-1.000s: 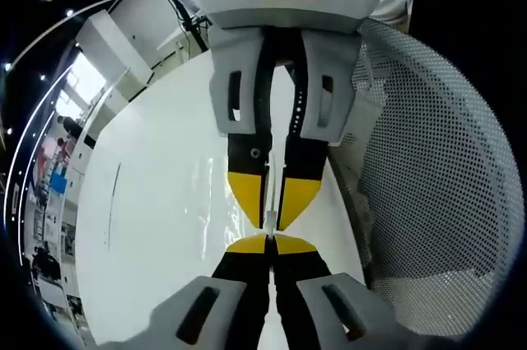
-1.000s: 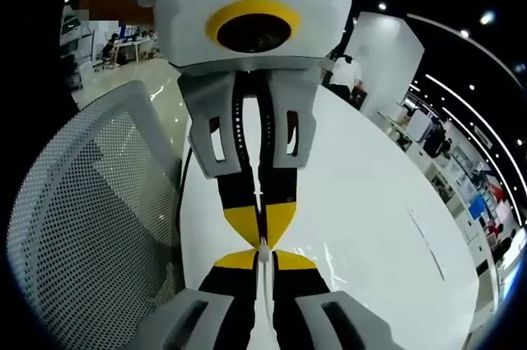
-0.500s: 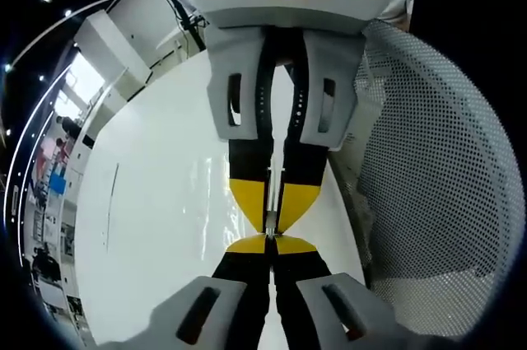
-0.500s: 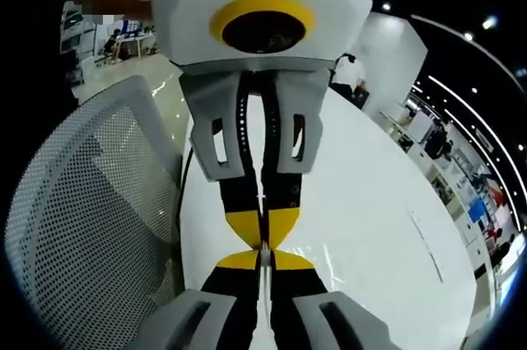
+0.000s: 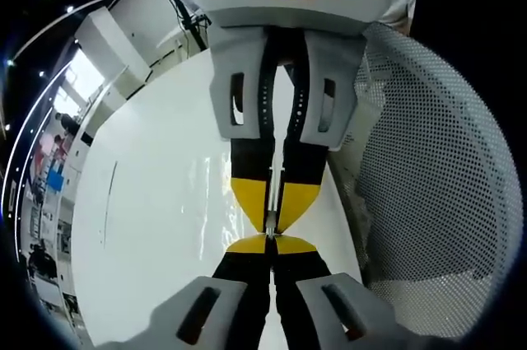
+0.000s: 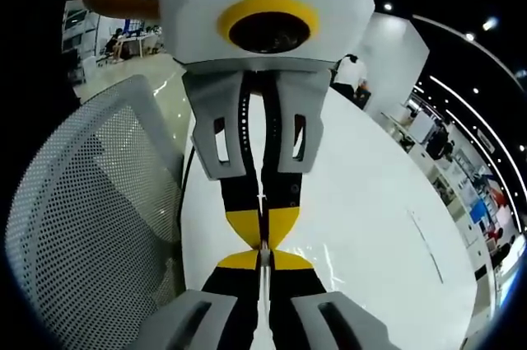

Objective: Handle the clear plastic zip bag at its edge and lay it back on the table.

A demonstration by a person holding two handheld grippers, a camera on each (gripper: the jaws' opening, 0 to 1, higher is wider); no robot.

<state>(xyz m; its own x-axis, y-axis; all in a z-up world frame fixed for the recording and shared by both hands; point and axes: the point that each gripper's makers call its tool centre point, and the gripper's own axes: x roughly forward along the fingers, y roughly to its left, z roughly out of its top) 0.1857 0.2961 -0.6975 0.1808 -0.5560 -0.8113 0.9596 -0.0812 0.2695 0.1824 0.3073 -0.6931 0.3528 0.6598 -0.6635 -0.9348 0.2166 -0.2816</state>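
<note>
— Pinching tip to tip: the left claw [image 5: 268,238] and the right claw [image 6: 264,253] are both clamped on the thin edge of the clear plastic zip bag [image 5: 271,212], held above the glossy white counter [image 5: 156,226].

— That slippery film could slide out if either pulls, and drop beside the white mesh chair back [image 6: 90,226].
</note>
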